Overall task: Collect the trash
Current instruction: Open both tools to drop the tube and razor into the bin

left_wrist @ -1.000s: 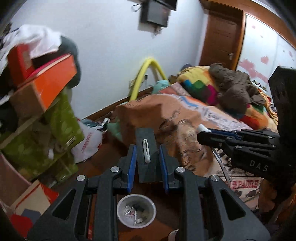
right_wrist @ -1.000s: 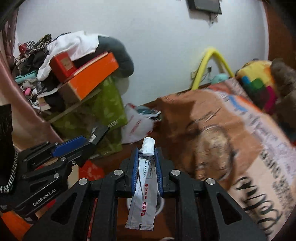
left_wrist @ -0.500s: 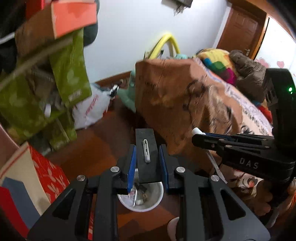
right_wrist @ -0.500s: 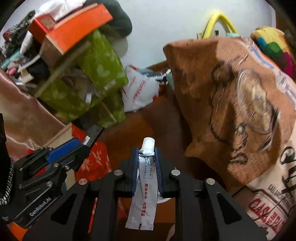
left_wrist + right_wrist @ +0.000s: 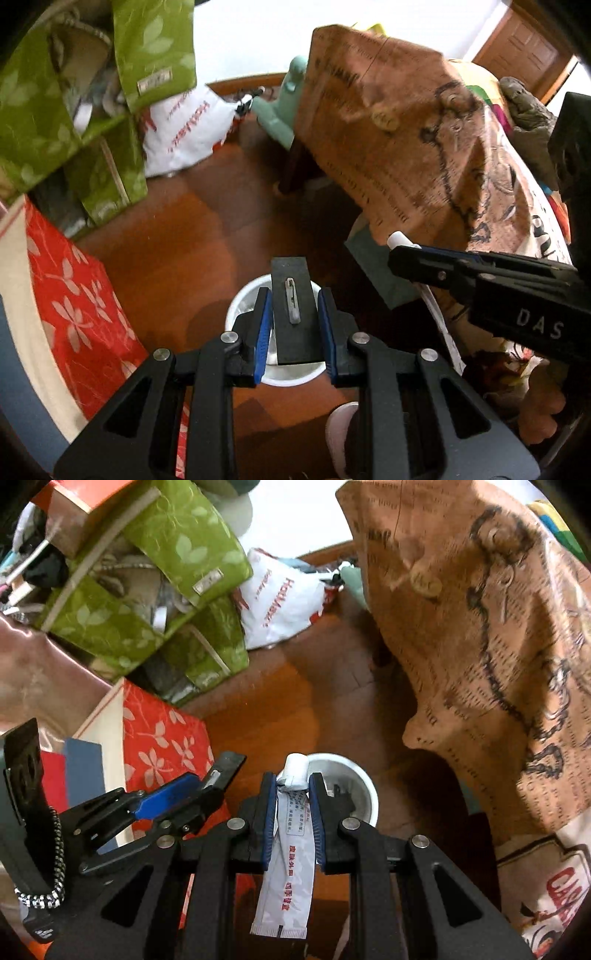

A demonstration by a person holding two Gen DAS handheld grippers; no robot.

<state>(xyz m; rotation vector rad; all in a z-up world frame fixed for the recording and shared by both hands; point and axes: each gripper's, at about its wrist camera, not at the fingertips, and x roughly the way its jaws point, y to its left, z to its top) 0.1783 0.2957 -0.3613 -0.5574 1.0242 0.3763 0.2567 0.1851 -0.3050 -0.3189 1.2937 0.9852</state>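
Note:
My left gripper (image 5: 294,314) is shut on a flat black rectangular piece (image 5: 294,306) with a small grey clip on its face. It hangs right over a small white bin (image 5: 243,302) on the brown floor. My right gripper (image 5: 292,792) is shut on a flattened white tube (image 5: 286,867) with a white cap. The same white bin (image 5: 364,786) lies just beyond its tips, holding some scraps. In the left wrist view the right gripper (image 5: 402,254) reaches in from the right with the tube's cap showing. In the right wrist view the left gripper (image 5: 218,771) comes in from the left.
A bed draped in a brown printed cover (image 5: 406,140) rises on the right. Green leaf-print fabric boxes (image 5: 155,590) are stacked at the left with a white plastic bag (image 5: 280,602) behind. A red flowered box (image 5: 62,302) stands close on the left. Brown wooden floor (image 5: 207,229) surrounds the bin.
Both grippers have sunk toward the floor and tilted downward, each keeping its load. The white bin now lies close beneath them and looks larger; the wall and shelf have slid out of view.

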